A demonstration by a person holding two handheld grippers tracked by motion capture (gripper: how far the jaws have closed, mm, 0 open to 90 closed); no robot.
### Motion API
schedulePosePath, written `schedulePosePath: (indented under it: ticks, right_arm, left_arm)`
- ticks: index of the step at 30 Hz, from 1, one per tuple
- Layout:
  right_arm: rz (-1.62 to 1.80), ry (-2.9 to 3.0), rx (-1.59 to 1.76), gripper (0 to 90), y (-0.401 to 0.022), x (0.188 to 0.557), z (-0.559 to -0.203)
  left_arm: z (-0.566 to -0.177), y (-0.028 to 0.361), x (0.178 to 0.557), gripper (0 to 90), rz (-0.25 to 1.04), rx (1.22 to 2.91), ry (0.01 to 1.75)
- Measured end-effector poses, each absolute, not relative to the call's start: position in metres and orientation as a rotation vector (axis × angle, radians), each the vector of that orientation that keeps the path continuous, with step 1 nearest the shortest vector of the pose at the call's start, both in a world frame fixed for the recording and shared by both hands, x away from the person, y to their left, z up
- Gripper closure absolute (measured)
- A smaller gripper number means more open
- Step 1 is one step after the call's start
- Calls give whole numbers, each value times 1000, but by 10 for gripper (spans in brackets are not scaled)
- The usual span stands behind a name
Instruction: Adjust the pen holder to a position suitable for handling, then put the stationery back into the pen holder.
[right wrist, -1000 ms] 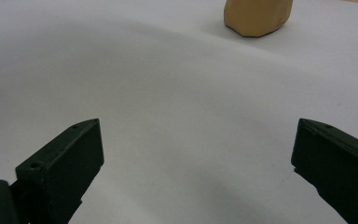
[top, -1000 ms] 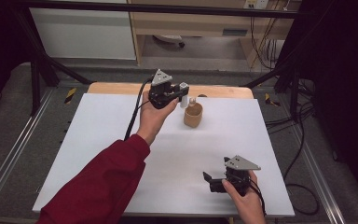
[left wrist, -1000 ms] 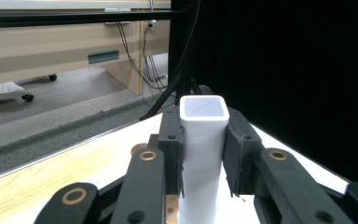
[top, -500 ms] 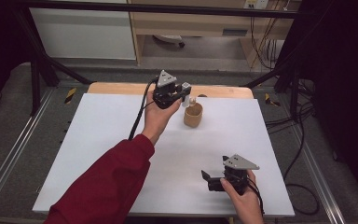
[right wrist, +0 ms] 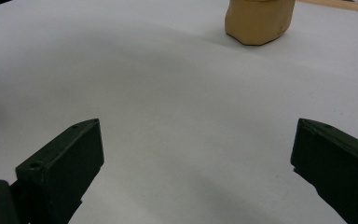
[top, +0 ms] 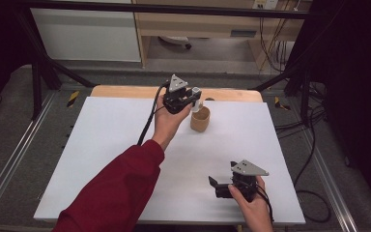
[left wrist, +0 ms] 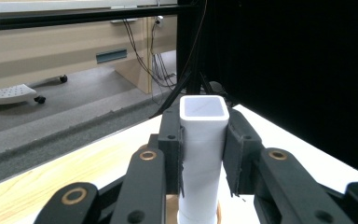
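white sheeting covered the table [top: 111, 159], with a strip of bare wood along its far edge, and grey floor, dark frame legs and cables lay around it. the left gripper [top: 193, 100] pinched an upright white tube [left wrist: 203, 154] just above the tan cup [top: 200, 119]. the right gripper [top: 214, 187] rested near the front edge, jaws spread and empty.

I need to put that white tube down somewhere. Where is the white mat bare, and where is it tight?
The white mat is bare left of the red sleeve, and across the stretch between the tan cup and the open right gripper. It is tight at the cup, where the left gripper holds the white tube.
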State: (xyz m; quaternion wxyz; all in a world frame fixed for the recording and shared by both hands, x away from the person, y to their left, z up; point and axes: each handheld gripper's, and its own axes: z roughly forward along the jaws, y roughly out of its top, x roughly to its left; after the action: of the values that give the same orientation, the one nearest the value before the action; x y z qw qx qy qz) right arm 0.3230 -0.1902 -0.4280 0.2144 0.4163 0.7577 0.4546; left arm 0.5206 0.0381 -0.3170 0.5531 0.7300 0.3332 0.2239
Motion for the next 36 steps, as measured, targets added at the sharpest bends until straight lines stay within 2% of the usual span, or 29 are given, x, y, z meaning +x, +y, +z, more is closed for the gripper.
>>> schedulePosePath:
  ticks: [28,36]
  right_arm:
    - [1272,2097,1169,28,-195,324,-428]
    - [1264,2101,1166,28,-197,324,-429]
  left_arm:
    - [-356,16,531,710,525,1746,785]
    - [-370,10,539,710,560,1744,801]
